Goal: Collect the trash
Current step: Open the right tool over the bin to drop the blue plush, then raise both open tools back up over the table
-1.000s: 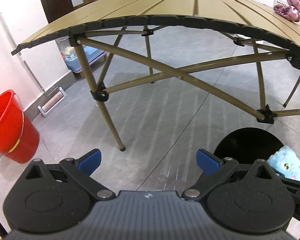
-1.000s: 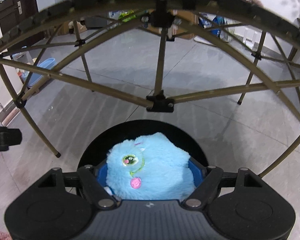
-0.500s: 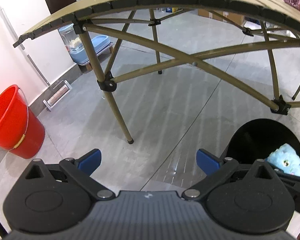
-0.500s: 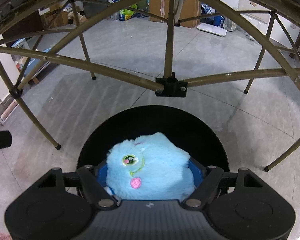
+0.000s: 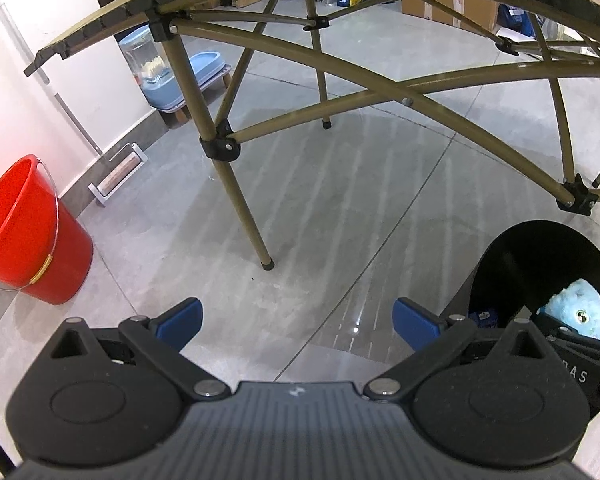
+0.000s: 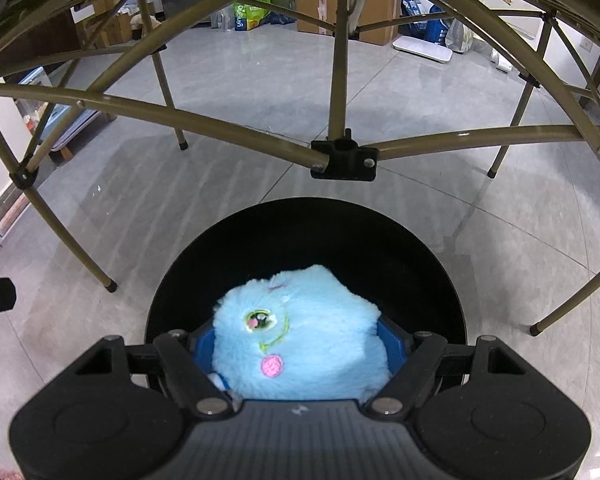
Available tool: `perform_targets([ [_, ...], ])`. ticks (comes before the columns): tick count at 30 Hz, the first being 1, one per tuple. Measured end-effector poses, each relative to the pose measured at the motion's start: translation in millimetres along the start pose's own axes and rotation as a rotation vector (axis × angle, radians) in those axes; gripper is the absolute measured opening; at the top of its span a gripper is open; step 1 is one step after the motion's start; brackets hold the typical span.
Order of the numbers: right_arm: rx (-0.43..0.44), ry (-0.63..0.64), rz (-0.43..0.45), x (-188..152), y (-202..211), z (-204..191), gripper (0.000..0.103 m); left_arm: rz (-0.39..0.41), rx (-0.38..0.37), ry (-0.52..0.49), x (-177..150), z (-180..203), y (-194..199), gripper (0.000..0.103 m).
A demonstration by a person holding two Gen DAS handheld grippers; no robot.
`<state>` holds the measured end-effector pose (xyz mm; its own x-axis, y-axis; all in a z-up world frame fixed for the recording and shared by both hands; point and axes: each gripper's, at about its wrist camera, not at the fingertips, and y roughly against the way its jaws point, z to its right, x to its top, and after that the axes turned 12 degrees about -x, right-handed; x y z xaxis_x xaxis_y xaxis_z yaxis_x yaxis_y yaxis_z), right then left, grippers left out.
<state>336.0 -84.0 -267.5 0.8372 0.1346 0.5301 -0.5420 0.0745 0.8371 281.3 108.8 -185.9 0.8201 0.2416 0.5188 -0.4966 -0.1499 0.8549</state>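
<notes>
the left gripper (image 5: 296, 316) hangs with its blue pads (image 5: 180, 314) spread wide and nothing between them, pointed steeply down at the grey floor (image 5: 320, 220) near a leg of the folding table (image 5: 236, 184). a red bucket (image 5: 24, 232) stands by the wall at far left. the right gripper (image 6: 300, 344) is clamped on a fluffy blue plush toy (image 6: 300, 332), its pads pressed into both sides, held over the open mouth of the black bin (image 6: 308, 232), which sits below the table's near edge. since a second ago the right gripper has sunk closer to the bin, which now fills more of its view; its grip is unchanged. both grippers tilt steeply downward.
</notes>
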Motion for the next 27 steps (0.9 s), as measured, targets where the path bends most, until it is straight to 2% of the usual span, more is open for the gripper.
perform_targets([
  [8, 0.002, 0.01, -0.021, 0.3, -5.2, -2.0, 0.077, -0.011, 0.0, 0.003, 0.7, -0.5, -2.0, 0.103],
  [10, 0.001, 0.013, -0.03, 0.3, -7.5, -1.8, 0.082, -0.011, 0.0, 0.003, 0.6, -0.4, -2.0, 0.103],
  [12, 0.0, 0.015, -0.039, 0.0, -9.0, -2.5, 0.093, -0.012, 0.0, 0.001, 0.4, -0.4, -2.0, 0.103],
  [18, -0.008, 0.018, -0.048, -1.1, -9.8, -3.2, 0.103, -0.015, -0.002, -0.004, -0.9, 1.2, -2.4, 0.103],
  [27, -0.012, 0.016, -0.053, -1.7, -10.1, -2.5, 0.103, -0.018, -0.013, -0.005, -0.7, 2.6, -3.2, 0.103],
])
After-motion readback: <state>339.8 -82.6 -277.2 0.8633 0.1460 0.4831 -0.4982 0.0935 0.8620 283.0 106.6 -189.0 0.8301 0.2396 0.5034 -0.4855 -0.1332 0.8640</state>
